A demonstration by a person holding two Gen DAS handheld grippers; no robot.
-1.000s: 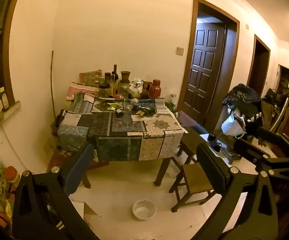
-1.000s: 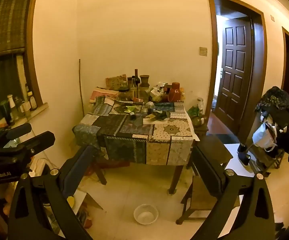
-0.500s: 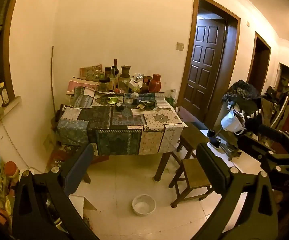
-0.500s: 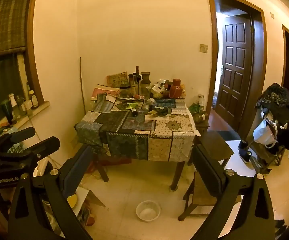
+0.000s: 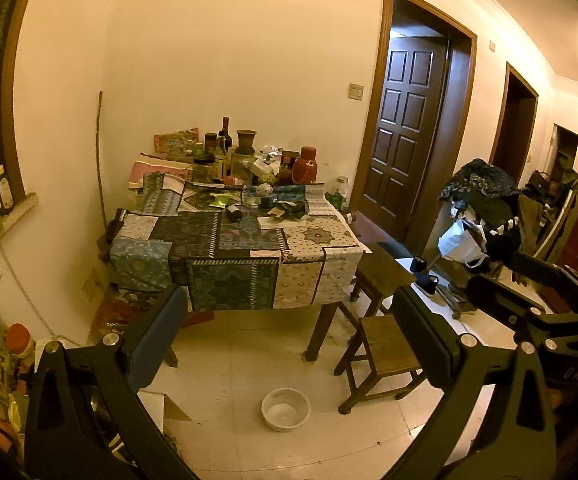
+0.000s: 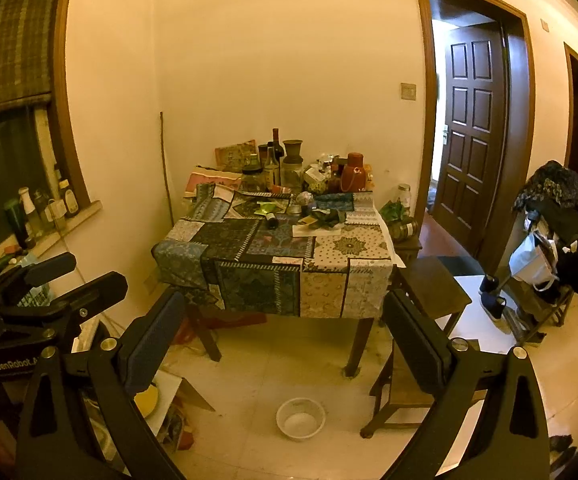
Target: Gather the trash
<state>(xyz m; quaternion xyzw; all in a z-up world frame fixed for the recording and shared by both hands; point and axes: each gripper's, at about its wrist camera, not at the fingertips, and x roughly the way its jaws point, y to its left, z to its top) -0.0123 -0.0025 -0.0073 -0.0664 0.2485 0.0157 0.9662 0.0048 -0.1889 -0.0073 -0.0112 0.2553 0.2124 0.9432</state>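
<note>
A table (image 5: 245, 276) (image 6: 321, 288) under a patchwork cloth stands against the far wall. Crumpled wrappers and papers (image 5: 285, 212) (image 6: 321, 220) lie near its middle, behind a lying dark bottle (image 5: 233, 212). Bottles, jars and a red flask (image 5: 304, 170) (image 6: 353, 178) crowd its back edge. My left gripper (image 5: 285, 324) is open, well short of the table, with nothing between its fingers. My right gripper (image 6: 285, 324) is open too and just as far back. Each gripper shows at the edge of the other's view.
A white bowl (image 5: 286, 409) (image 6: 300, 418) sits on the tiled floor before the table. Wooden stools (image 5: 385, 352) stand at the table's right. A clothes-laden rack (image 6: 553, 240) is at far right, a dark door (image 5: 405, 128) behind. Boxes and bottles clutter the left floor.
Both views have shifted slightly; the table sits a little lower and closer in frame. Both grippers stay open and empty.
</note>
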